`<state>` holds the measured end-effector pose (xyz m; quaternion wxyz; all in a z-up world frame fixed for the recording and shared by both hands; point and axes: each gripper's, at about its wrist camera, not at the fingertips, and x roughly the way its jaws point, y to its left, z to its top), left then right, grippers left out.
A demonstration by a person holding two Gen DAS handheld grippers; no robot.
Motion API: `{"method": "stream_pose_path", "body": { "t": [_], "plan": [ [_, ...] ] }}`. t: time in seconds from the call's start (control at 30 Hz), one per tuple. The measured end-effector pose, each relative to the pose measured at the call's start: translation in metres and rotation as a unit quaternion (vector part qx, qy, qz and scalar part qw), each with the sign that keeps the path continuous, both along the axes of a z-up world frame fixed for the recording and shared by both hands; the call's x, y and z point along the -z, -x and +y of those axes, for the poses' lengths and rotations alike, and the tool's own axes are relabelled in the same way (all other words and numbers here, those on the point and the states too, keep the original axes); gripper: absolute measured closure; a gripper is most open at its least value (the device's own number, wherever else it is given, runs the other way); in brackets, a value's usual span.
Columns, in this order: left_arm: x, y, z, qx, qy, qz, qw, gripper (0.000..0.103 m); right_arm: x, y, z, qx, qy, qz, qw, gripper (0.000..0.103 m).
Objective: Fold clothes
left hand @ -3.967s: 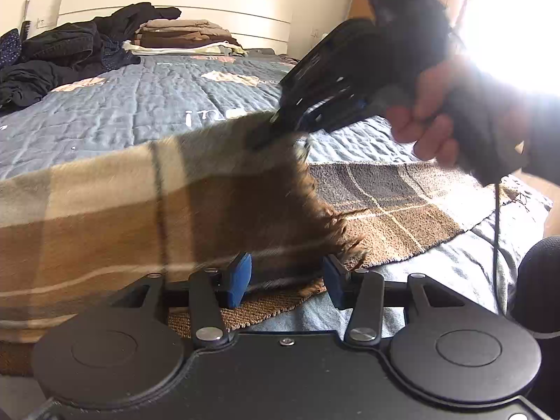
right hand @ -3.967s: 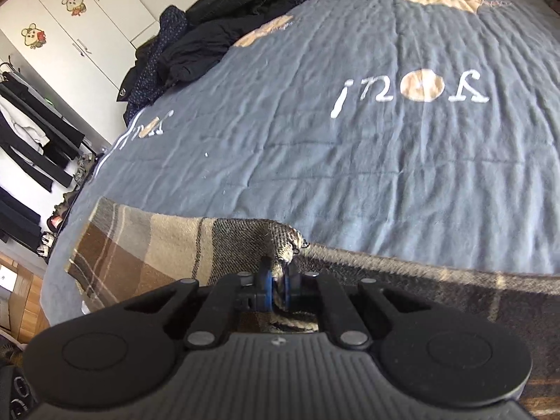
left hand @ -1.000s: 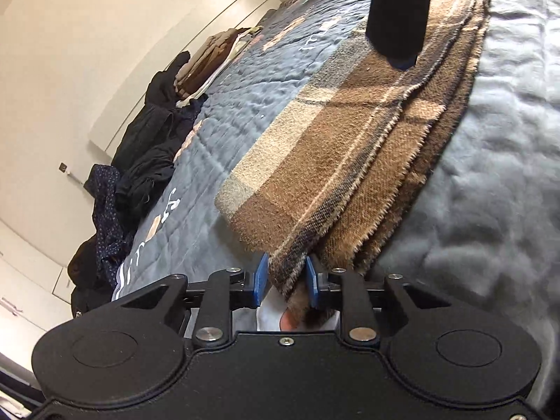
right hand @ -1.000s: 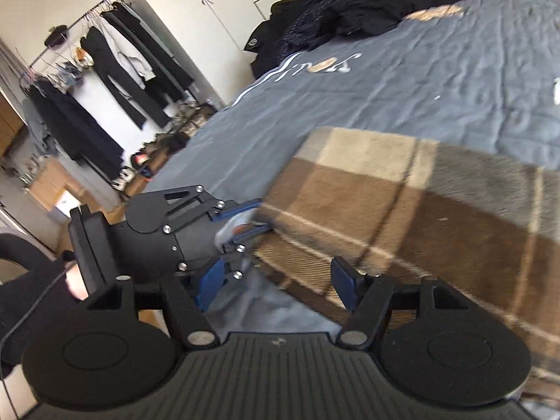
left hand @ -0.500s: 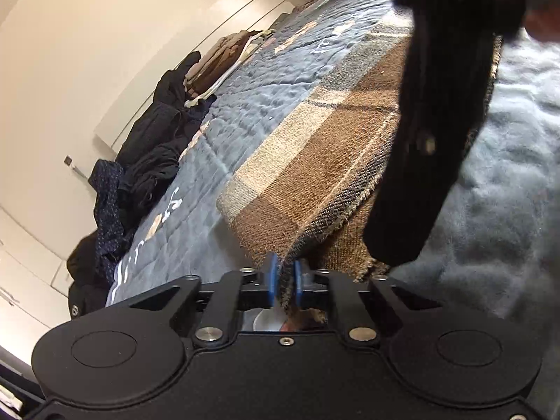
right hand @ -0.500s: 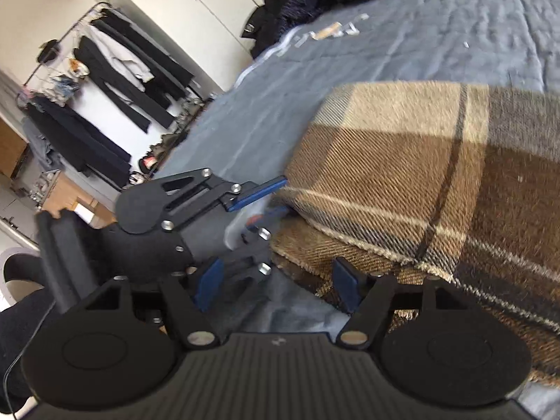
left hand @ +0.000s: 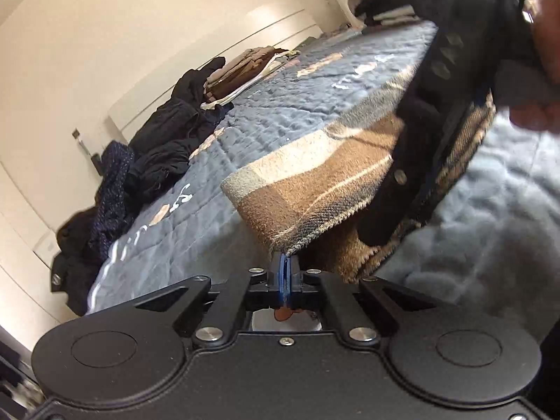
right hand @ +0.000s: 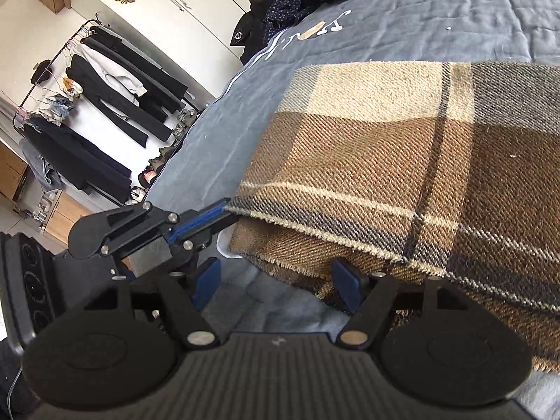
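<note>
My left gripper (left hand: 284, 273) is clamping the near corner of the folded brown-and-beige plaid woven cloth (right hand: 402, 161). My right gripper (right hand: 276, 280) is hovering beside it, fingers spread wide. The cloth is lying on the grey-blue quilted bedspread (right hand: 437, 17).

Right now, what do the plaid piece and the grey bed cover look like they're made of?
Plaid cloth: looks like a woven wool or wool-blend, matte; coarse diagonal twill and fuzzy, fraying edges show. Fibre itself can't be confirmed. The left gripper is shut on its corner.

Bed cover: looks like a quilted cotton-type fabric, matte grey-blue; stitched lines and puffy wrinkles between them, with printed lettering.
</note>
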<state>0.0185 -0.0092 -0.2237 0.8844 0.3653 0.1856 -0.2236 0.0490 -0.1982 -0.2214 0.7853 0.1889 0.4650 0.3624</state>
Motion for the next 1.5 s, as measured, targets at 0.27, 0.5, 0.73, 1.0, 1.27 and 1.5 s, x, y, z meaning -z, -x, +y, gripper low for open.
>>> {"method": "stream_pose_path", "body": {
  "t": [0.27, 0.5, 0.73, 1.0, 1.27, 1.5],
  "plan": [
    [0.024, -0.014, -0.025, -0.015, -0.052, -0.031, 0.9981, 0.080, -0.002, -0.002, 0.002, 0.002, 0.004, -0.006, 1.000, 0.033],
    [0.026, -0.024, -0.022, -0.025, -0.045, -0.024, 0.9984, 0.100, 0.001, -0.002, 0.002, 0.006, 0.004, -0.002, 1.000, 0.033],
    [0.005, 0.005, -0.006, -0.025, 0.001, -0.038, 0.9990, 0.102, 0.003, -0.001, 0.002, 0.010, 0.002, -0.002, 1.000, 0.032],
    [0.017, 0.021, -0.013, -0.018, -0.042, -0.029, 0.9985, 0.097, -0.001, 0.000, 0.003, 0.005, -0.003, -0.001, 1.000, 0.032],
    [0.023, 0.006, -0.014, -0.050, -0.024, -0.012, 0.9984, 0.073, -0.016, 0.002, 0.019, -0.029, -0.012, -0.015, 0.999, 0.032],
    [0.009, 0.000, -0.001, -0.062, 0.008, -0.033, 0.9975, 0.095, -0.003, -0.008, 0.027, -0.019, -0.005, -0.003, 1.000, 0.032]
  ]
}}
